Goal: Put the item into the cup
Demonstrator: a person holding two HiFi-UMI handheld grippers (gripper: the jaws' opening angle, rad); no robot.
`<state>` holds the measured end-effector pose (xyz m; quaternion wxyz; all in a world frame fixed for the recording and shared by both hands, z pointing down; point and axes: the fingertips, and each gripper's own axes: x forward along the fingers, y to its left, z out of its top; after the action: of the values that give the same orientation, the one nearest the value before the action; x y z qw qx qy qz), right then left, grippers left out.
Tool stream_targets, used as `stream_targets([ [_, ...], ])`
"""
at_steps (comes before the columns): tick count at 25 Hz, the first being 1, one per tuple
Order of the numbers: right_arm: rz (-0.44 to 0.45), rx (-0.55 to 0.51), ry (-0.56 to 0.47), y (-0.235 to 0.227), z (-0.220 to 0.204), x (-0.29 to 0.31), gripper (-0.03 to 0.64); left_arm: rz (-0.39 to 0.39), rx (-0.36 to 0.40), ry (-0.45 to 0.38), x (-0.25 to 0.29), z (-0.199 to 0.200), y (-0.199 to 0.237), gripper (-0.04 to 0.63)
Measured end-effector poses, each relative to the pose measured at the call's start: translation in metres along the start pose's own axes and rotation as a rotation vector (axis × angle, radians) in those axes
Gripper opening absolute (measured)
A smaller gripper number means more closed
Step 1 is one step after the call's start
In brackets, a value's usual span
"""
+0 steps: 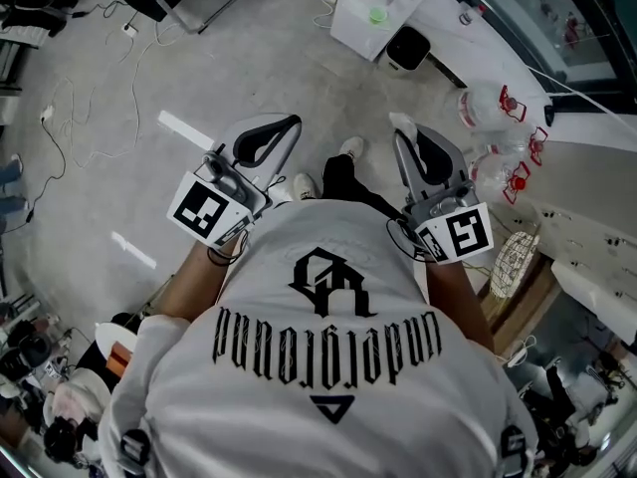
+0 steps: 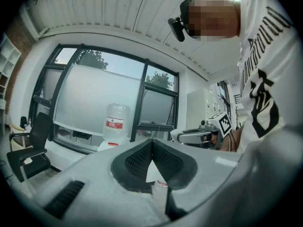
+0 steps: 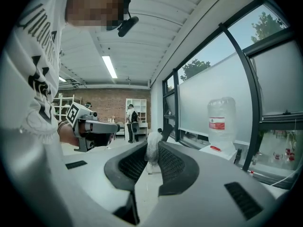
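OK, your right gripper is clamped on the pale fuzzy item, upright between its jaws at the far tips, left gripper is closed on nothing, and no cup shows anywhere, so direction is unknown.

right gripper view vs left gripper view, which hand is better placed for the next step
Right, probably: the right gripper is shut on a pale crumpled item, while the left gripper is shut with nothing between its tips.
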<state>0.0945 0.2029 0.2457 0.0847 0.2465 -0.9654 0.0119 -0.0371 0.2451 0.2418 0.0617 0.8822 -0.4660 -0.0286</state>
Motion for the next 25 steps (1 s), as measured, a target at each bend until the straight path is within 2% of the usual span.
stream_targets([
  [11,0.031,0.010,0.002,-0.049,-0.005,0.044,0.063,0.048,-0.005,0.028,0.036,-0.002,0.042,0.015],
  [25,0.019,0.055,0.022,-0.185,-0.014,0.067,0.063,0.046,-0.015,0.074,0.171,-0.003,0.084,0.014],
])
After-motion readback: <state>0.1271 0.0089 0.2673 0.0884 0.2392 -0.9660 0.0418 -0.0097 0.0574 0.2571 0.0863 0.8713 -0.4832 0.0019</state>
